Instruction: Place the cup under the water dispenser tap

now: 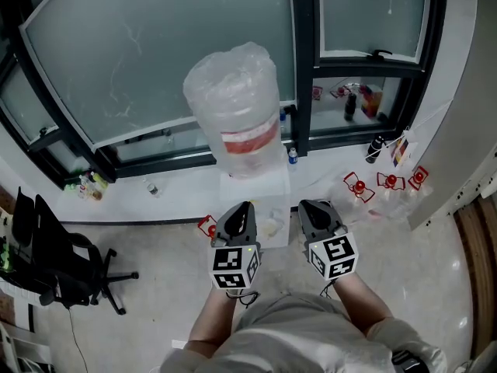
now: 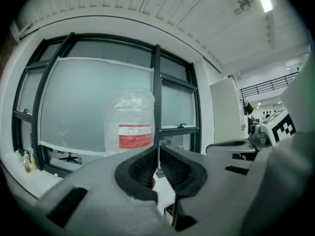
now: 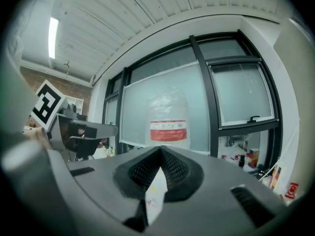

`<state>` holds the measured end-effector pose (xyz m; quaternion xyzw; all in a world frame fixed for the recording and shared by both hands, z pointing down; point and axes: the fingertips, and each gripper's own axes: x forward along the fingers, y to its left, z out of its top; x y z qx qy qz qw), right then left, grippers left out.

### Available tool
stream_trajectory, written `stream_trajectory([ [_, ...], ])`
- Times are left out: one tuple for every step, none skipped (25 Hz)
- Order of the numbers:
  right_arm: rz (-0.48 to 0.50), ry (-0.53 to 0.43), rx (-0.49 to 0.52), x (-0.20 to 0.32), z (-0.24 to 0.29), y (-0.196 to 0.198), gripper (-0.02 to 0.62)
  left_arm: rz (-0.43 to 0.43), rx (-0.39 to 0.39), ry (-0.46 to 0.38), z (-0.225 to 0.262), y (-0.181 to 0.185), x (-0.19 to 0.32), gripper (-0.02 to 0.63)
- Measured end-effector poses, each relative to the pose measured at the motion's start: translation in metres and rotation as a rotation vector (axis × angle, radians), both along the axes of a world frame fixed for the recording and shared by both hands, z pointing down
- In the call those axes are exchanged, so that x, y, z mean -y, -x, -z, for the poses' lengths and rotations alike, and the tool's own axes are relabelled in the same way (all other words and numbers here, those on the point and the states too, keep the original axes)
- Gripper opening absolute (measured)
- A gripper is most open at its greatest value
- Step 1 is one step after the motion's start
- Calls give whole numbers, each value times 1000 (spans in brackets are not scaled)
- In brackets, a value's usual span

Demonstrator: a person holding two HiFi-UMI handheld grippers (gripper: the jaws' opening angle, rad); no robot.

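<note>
The cup (image 1: 269, 226) is hard to make out. In the head view it is only a small, pale, roundish shape low on the front of the water dispenser (image 1: 256, 186), between the tips of the two grippers. Whether it stands right under the tap cannot be told, since the tap itself does not show.

The dispenser is a white box. On top sits a big clear bottle (image 1: 233, 103) wrapped in crinkled plastic film, with a red and white label band.

The left gripper (image 1: 242, 207) has its ribbed black pads pressed together with nothing between them. The right gripper (image 1: 311, 206) is likewise closed and empty, with its tips meeting. Both point level at the dispenser. Each carries a white cube with black square markers (image 1: 233, 267), and the person's forearms are cut off at the lower edge.

Behind the dispenser stands a window (image 1: 140, 45) of frosted glass in black frames. A black office chair (image 1: 58, 259) stands to the left on the pale floor (image 1: 155, 309). Small red and clear things (image 1: 388, 182) lie to the right, too small to name.
</note>
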<state>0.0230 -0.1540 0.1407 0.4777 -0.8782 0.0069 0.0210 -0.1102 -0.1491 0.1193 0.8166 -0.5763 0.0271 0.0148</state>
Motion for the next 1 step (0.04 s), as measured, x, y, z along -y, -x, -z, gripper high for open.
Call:
stream_trajectory([
  [0, 2, 1, 1, -1, 0, 28, 0, 1, 0, 0, 1, 1, 31],
])
